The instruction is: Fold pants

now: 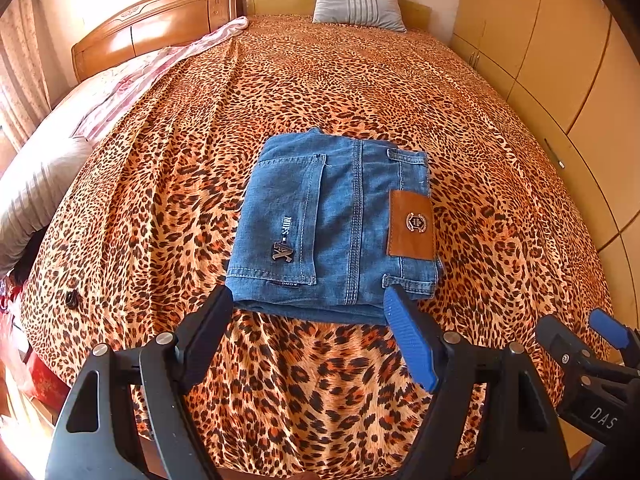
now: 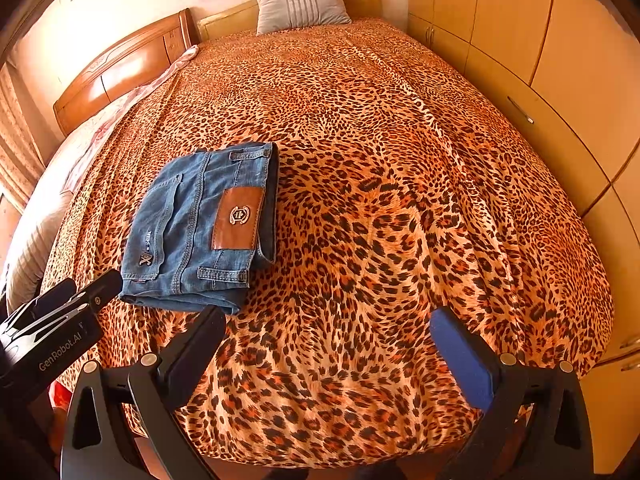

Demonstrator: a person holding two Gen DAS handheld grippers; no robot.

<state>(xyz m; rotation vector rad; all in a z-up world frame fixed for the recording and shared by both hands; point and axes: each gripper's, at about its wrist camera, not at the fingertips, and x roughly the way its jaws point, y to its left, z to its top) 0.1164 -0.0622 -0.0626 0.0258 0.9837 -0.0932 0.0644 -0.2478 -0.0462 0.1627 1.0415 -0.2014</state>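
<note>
Blue denim pants (image 1: 332, 228) lie folded into a compact rectangle on the leopard-print bed (image 1: 360, 100), back pocket and brown leather patch (image 1: 411, 226) facing up. My left gripper (image 1: 308, 304) is open and empty, its fingertips just short of the pants' near edge, not touching. In the right wrist view the pants (image 2: 200, 228) lie to the left. My right gripper (image 2: 328, 320) is open and empty over bare bedspread, right of the pants. The left gripper (image 2: 100, 284) shows there at the left edge, and the right gripper (image 1: 580, 332) shows in the left wrist view.
A grey striped pillow (image 1: 358, 2) leans at the head of the bed. A wooden headboard (image 1: 160, 28) and pink bedding (image 1: 132, 80) lie at the left. Wooden wardrobe doors (image 2: 540, 60) run along the right side of the bed.
</note>
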